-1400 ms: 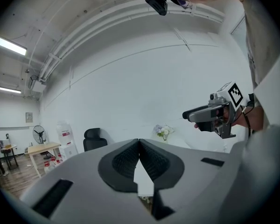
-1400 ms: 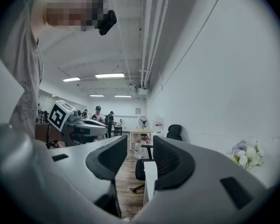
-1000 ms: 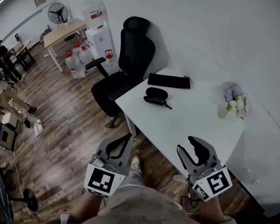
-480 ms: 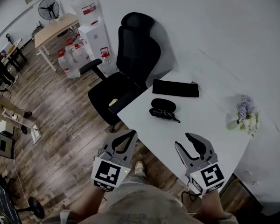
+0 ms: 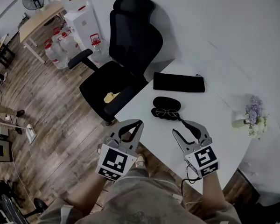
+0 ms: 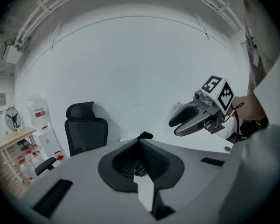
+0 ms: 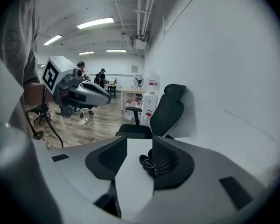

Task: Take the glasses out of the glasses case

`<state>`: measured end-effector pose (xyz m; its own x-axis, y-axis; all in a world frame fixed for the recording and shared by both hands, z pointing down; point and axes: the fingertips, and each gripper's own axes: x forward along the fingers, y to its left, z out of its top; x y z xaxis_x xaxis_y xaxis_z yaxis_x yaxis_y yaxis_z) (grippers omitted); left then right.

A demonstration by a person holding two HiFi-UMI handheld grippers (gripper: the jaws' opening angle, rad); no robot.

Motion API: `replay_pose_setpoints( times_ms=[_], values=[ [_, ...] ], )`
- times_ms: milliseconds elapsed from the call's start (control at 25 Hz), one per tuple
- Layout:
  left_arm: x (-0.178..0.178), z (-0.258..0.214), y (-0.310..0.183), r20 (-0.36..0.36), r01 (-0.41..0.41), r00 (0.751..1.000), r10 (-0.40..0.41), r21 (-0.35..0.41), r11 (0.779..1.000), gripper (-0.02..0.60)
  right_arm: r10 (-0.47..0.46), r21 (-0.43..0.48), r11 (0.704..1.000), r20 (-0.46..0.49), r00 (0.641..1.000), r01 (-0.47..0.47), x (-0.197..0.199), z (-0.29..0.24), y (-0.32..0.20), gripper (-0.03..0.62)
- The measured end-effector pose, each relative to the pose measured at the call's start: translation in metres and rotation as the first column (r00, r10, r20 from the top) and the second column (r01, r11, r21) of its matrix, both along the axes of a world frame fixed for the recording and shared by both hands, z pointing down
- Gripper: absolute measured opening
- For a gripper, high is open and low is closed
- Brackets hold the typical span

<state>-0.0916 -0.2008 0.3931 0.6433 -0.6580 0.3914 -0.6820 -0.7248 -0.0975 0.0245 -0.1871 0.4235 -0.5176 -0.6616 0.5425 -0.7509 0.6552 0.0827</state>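
- Ahead of the right gripper (image 5: 186, 129), head view: the glasses case (image 5: 164, 102) lies open on the white table (image 5: 210, 125). The glasses (image 5: 167, 112) sit on the half of the case nearer the gripper, just beyond the jaw tips and not touching them.
- Same view, right gripper: jaws apart, nothing between them.
- Same view, left gripper (image 5: 138, 123): at the table's near edge, left of the case and well clear of it. Jaw tips meet (they form a closed loop) and hold nothing.
- Beyond the case from both grippers, a black pouch (image 5: 178, 82) lies flat on the table. Far off to the right gripper's right stands a small vase of flowers (image 5: 253, 118). A black office chair (image 5: 126, 55) stands past the left gripper, off the table.
- Left gripper view: tips pressed together (image 6: 140, 141), nothing clamped.
  - The right gripper (image 6: 173, 127) hangs up and to the right, jaws parted.
  - The chair (image 6: 86, 129) is ahead-left.
  - A small dark shape peeks over the tips (case or pouch, can't tell).
- Right gripper view: jaws wide apart (image 7: 139, 141), bare table in the gap.
  - The case with the glasses (image 7: 151, 164) sits ahead, showing against the inner face of the right-hand jaw (overlap only; the head view shows them apart).
  - The left gripper (image 7: 105, 96) is off to the left, over the floor.
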Motion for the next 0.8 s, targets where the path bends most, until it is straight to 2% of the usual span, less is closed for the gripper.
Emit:
replay_pose_setpoints(
  times_ms=[440,640,800],
  values=[
    [-0.001,0.062,-0.044,0.023,0.005,1.0,-0.002,-0.132,0.991,0.017,-0.036,-0.146,0.989,-0.131,0.991,0.016,0.014,0.093,-0.061,0.183],
    [0.004,0.087,-0.058,0.04,0.013,0.999,-0.006,-0.176,0.984,0.015,-0.096,-0.21,0.976,-0.182,0.979,0.057,0.017,0.13,-0.078,0.183],
    [0.011,0.102,-0.068,0.031,0.017,0.999,-0.011,-0.213,0.977,0.017,-0.193,-0.289,0.949,-0.204,0.96,0.13,0.015,0.166,-0.084,0.183]
  ],
)
